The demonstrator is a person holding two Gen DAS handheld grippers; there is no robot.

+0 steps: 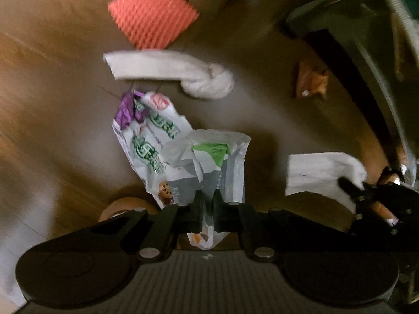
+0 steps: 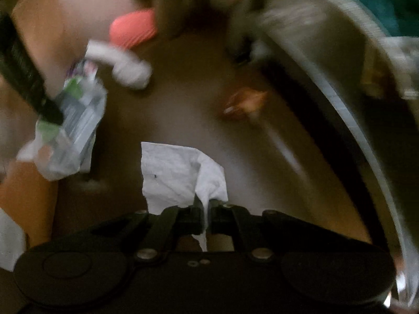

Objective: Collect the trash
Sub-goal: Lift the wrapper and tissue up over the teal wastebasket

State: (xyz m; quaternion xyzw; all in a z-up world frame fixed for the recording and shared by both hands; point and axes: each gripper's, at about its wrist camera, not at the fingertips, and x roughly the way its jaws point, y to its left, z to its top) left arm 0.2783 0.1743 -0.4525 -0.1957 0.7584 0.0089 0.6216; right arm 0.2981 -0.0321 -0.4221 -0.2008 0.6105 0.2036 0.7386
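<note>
The left gripper (image 1: 208, 198) is clamped on a crumpled snack wrapper (image 1: 209, 164), white and grey with a green patch, its jaws closed tight on the plastic, whose bottom end hangs out below them. The right gripper (image 2: 207, 205) pinches a white tissue (image 2: 180, 172) in the same way, jaws drawn together on a twisted corner, the rest of the sheet spreading out ahead of the fingers. Both pieces hang above a brown wooden floor (image 1: 52, 104). In the left wrist view the tissue (image 1: 319, 172) and the right gripper (image 1: 351, 185) show near the right edge, beside the wrapper. In the right wrist view the wrapper (image 2: 78, 120) hangs from the left gripper (image 2: 52, 115) at the left edge. Just beyond the held wrapper, a second wrapper (image 1: 146, 133), white with green lettering and a purple end, lies on the floor. Past it lies a white sock (image 1: 170, 70) with one end knotted, and farther still a coral ribbed sponge (image 1: 152, 13), close beside the sock. To the right, apart from these, a small orange scrap (image 1: 311, 81) sits near the rim of a large round bin (image 1: 387, 78) that curves along the right side. The right wrist view is blurred, so the bin's contents cannot be made out.
</note>
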